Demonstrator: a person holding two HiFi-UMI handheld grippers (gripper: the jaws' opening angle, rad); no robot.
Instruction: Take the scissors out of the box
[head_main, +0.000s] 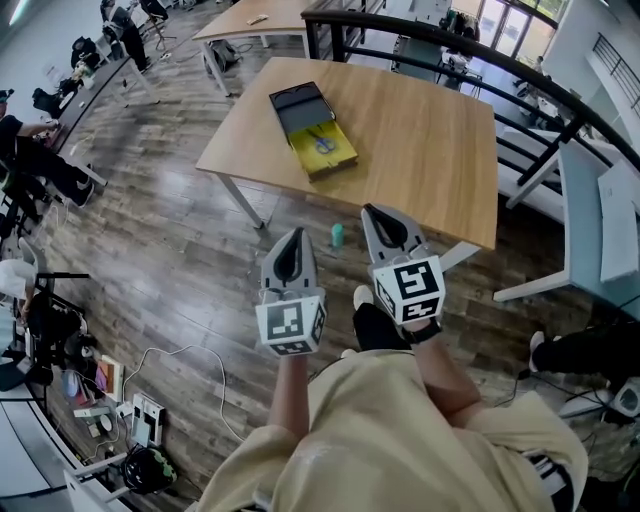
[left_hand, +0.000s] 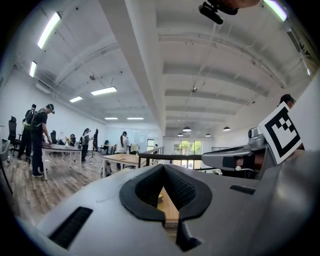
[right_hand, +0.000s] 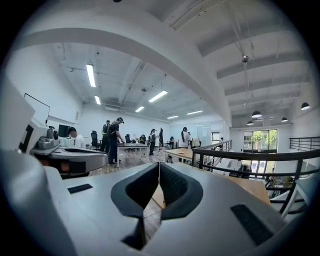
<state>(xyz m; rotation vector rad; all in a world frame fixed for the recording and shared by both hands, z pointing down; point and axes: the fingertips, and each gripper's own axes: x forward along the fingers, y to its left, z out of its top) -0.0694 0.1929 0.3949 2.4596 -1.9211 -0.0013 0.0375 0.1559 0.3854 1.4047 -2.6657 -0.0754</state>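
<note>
Head view: scissors (head_main: 322, 143) lie in the yellow tray of the open box (head_main: 343, 160), with the dark lid (head_main: 298, 105) folded back behind it. The box sits toward the left side of the wooden table (head_main: 430, 140).

Both grippers are over the floor, well short of the table.
- Left gripper (head_main: 293, 235): jaws pressed together, nothing between them.
- Right gripper (head_main: 373, 212): same, tips meeting, empty.

Step in hand, as judged: the approach.

To do it well: close in on the table and spread one gripper's jaws before descending. Come at the scissors from above and steady the box with the other gripper so the tray does not lift.
</note>
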